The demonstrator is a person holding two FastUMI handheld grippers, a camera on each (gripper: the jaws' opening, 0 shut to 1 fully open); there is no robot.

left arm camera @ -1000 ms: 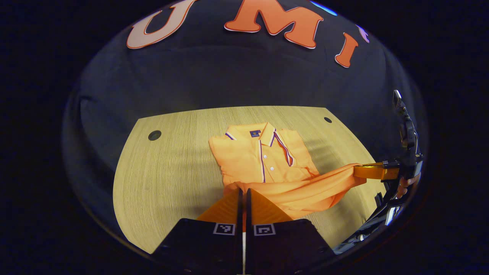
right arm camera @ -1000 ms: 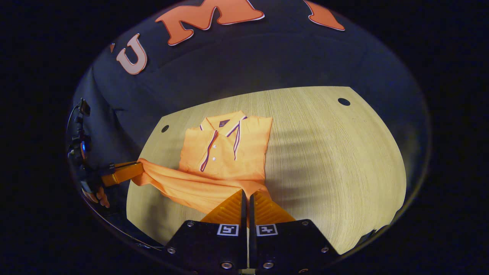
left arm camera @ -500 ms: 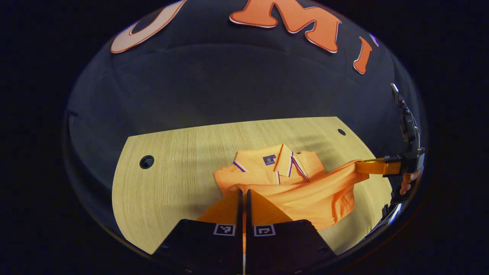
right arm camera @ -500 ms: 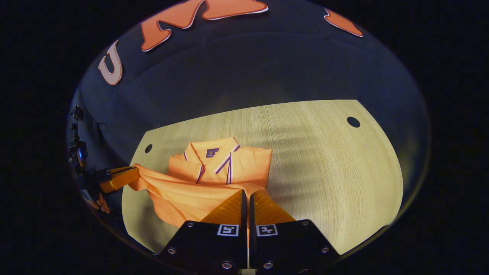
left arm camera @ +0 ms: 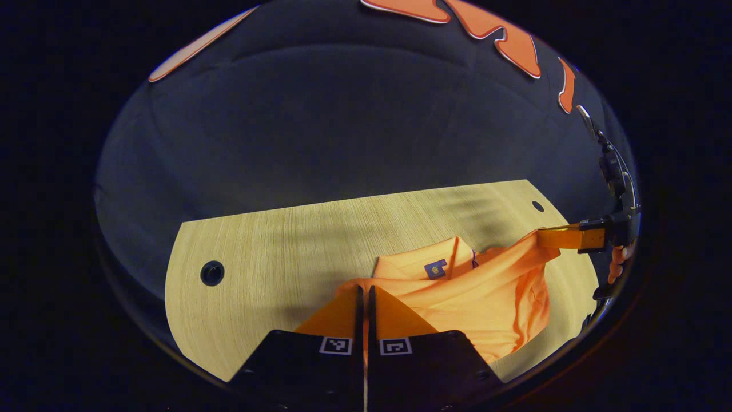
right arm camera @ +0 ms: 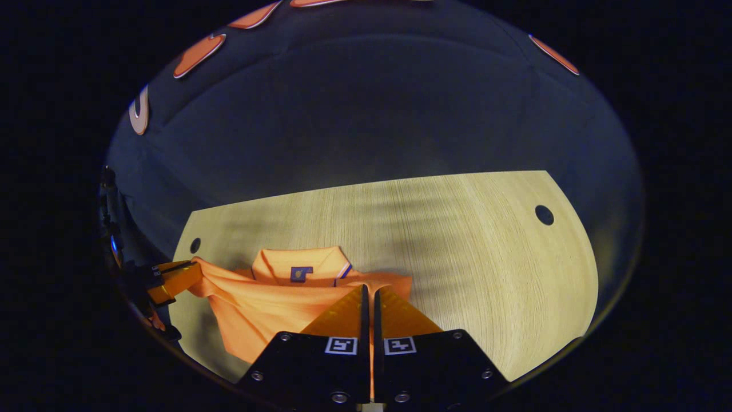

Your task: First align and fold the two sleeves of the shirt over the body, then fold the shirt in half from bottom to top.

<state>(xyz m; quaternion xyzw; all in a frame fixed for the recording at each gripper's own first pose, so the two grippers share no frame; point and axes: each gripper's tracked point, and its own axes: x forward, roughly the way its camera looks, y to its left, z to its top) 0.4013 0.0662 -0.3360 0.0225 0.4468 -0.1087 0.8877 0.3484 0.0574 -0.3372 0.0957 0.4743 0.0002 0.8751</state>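
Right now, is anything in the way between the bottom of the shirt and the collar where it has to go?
Nothing visible is. Both grippers, left gripper and right gripper, hold the shirt hem raised near the collar; only bare table lies around it.

Black gripper housing (right arm camera: 372,366), square coded markers, silver screws

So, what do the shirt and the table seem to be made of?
Shirt: soft orange fabric, probably a matte knit; it drapes and creases between both tools, and it has a collar. Table: pale wood or wood-look laminate, with fine straight grain lines and a low sheen.
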